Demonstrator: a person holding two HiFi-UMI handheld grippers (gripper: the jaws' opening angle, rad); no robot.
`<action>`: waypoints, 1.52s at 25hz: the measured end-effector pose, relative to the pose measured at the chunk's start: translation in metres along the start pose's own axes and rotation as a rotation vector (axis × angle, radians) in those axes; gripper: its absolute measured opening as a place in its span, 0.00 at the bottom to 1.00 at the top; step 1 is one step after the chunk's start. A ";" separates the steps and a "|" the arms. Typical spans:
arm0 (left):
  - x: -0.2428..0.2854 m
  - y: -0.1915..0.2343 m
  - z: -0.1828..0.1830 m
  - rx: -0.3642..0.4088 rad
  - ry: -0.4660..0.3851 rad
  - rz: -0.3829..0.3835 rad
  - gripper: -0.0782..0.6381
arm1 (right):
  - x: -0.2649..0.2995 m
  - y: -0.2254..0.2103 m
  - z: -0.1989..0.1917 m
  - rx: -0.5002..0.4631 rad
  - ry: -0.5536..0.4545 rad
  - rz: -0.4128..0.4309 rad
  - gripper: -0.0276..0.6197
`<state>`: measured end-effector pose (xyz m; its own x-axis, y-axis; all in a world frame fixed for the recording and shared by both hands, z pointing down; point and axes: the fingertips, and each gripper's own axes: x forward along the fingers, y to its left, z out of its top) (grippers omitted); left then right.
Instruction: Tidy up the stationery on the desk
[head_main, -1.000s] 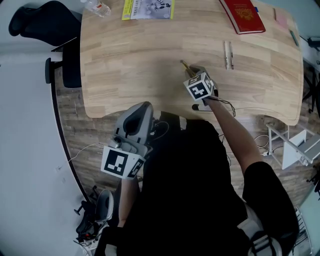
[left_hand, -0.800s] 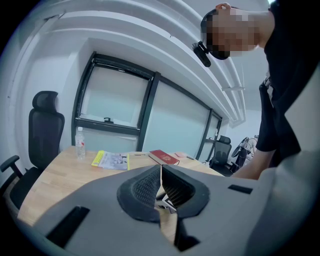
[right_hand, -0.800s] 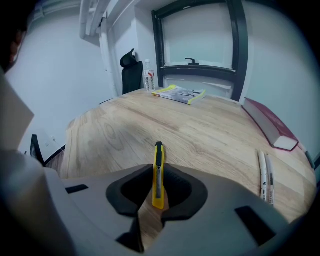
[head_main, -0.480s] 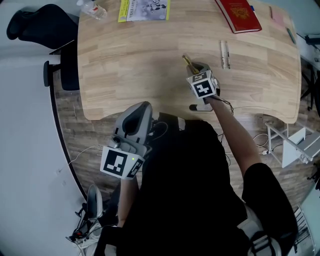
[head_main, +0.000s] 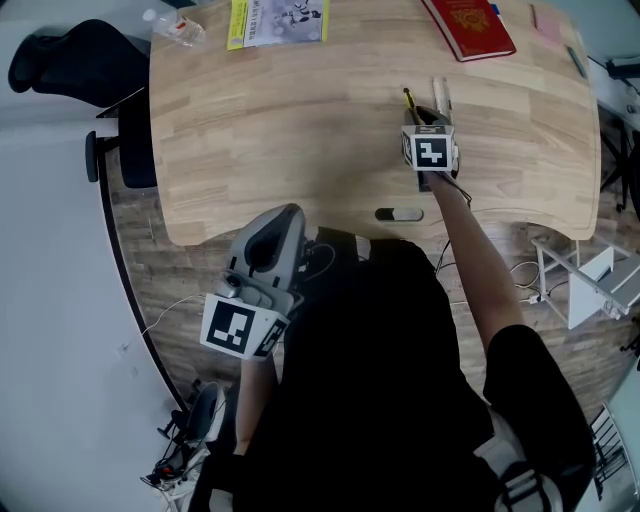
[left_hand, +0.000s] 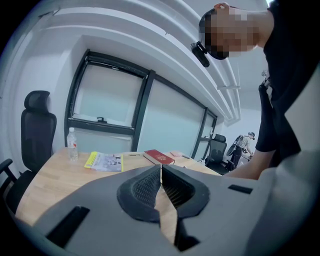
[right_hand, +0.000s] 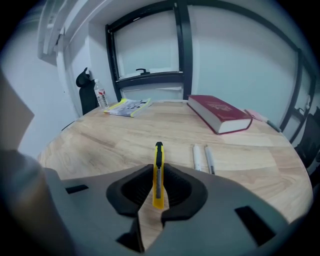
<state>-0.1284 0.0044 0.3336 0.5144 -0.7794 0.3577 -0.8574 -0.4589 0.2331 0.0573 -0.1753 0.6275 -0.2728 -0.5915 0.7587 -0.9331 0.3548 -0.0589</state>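
Gripping the yellow utility knife (right_hand: 158, 162) edge-on, the right tongs (right_hand: 158, 177) hang over the bench (right_hand: 100, 140), just short of the two pens (right_hand: 202, 159). It looks best laid parallel beside them and released gently. The left tongs (left_hand: 160, 175) are closed, empty, short of the bench.

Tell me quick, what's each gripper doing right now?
Left gripper: closed, nothing between its jaws.
Right gripper: closed on the yellow utility knife.
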 end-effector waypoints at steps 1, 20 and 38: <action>0.001 0.000 0.000 0.000 0.001 -0.001 0.16 | 0.001 -0.004 0.000 0.014 -0.003 -0.011 0.16; 0.010 -0.010 0.004 0.013 0.005 -0.014 0.16 | 0.012 -0.038 -0.015 0.102 0.061 -0.150 0.15; 0.011 -0.009 0.001 0.017 0.010 -0.013 0.16 | 0.013 -0.040 -0.016 0.087 0.050 -0.151 0.23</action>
<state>-0.1147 -0.0004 0.3344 0.5252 -0.7691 0.3643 -0.8510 -0.4758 0.2225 0.0948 -0.1853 0.6502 -0.1177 -0.5958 0.7945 -0.9800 0.1990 0.0041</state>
